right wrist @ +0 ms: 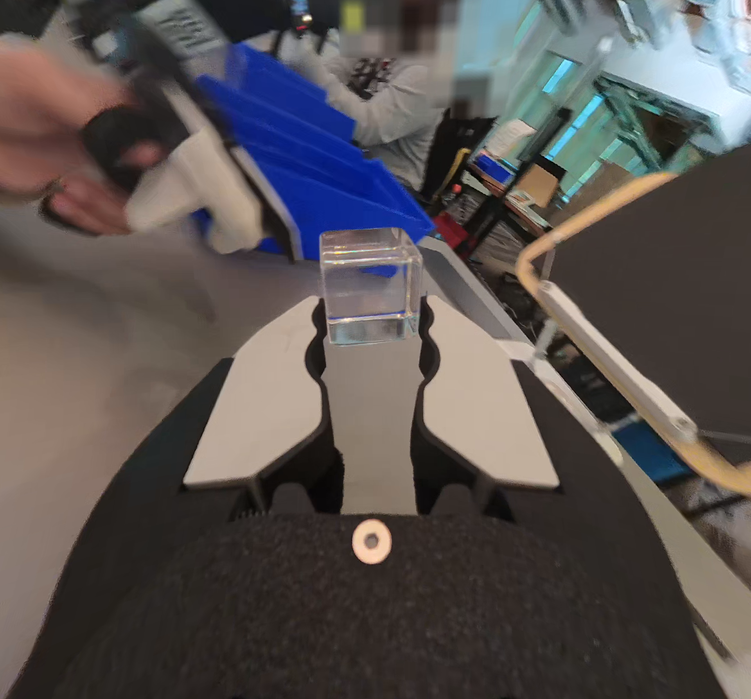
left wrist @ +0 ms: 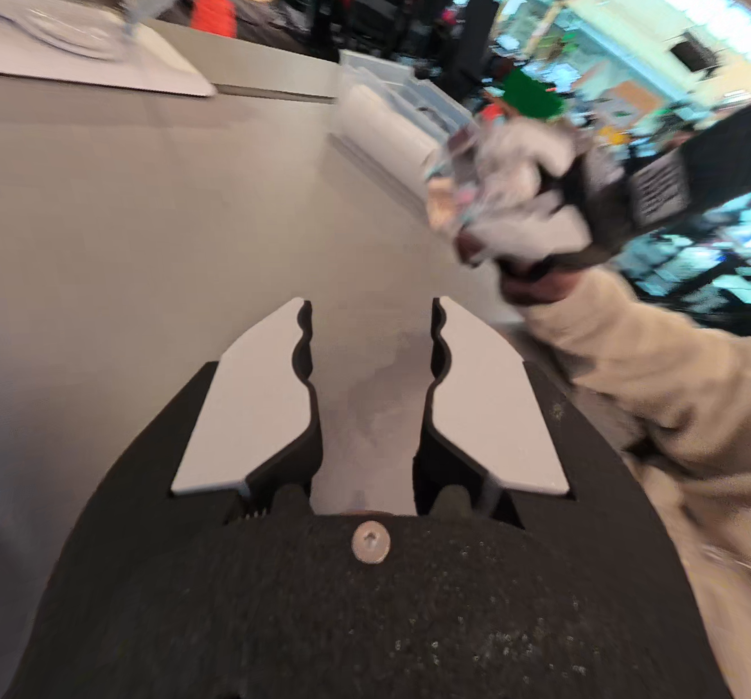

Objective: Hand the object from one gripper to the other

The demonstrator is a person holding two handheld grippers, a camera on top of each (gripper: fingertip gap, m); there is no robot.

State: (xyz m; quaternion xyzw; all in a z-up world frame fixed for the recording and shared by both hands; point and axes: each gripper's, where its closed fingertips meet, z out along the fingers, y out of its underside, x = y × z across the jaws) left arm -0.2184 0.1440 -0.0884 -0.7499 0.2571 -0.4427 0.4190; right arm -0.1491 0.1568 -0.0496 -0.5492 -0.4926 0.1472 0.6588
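While the right gripper (right wrist: 372, 314) is clamped on a clear cube (right wrist: 370, 285) at its fingertips, above the grey desk (right wrist: 81, 354) near its far edge, the left gripper (left wrist: 370, 310) hangs with its fingers apart and nothing between them. Blue bins (right wrist: 309, 159) stand at the desk's far edge. Beyond it, a blurred room shows shelves (right wrist: 508, 192) and a seated person (right wrist: 390, 111).

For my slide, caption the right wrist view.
Right gripper holds a clear cube at its fingertips above a grey table.
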